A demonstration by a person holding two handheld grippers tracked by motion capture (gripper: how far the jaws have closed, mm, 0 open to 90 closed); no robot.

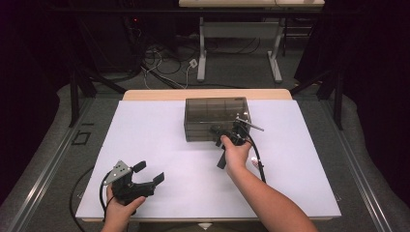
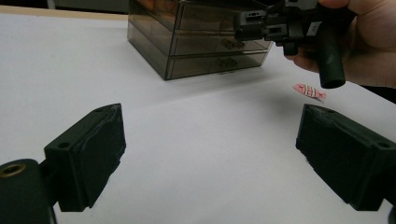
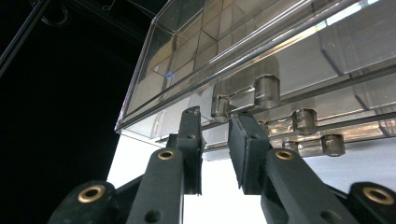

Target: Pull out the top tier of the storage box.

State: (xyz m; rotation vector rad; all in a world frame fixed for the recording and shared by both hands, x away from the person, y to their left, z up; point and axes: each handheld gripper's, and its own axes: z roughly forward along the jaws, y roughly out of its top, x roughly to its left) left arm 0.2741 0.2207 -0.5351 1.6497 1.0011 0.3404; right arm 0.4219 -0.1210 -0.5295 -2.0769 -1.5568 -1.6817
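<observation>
Where the white table top [image 1: 159, 145] meets its far wooden edge, a smoky transparent plastic drawer cabinet [image 1: 216, 118] with stacked shallow drawers is set, its front turned toward the person. The right gripper [image 1: 226, 133] is held against that front by the right hand [image 1: 236, 154], tilted so that the cabinet is seen from low down in the right gripper view. There the two black jaws are drawn narrow around a small clear knob-like drawer handle [image 3: 220, 106] on one of the upper drawers; the handle sits between the jaw tips, and whether the pads already press on it cannot be told, since a slim gap is seen lower down between them. Further handles of the same kind, among them a larger clear one [image 3: 267, 91], are lined up just beside it along the drawer fronts.

The left gripper [image 1: 148, 173] is held low near the front left part of the table by the left hand [image 1: 120, 209], well apart from the cabinet, its grey three-cornered plate on top. In the left gripper view its jaws stand wide with nothing between them, only bare table.

A small pink striped fish-shaped toy [image 2: 309, 91] is seen lying flat on the table in the left gripper view, near the cabinet's front and below the right hand.
</observation>
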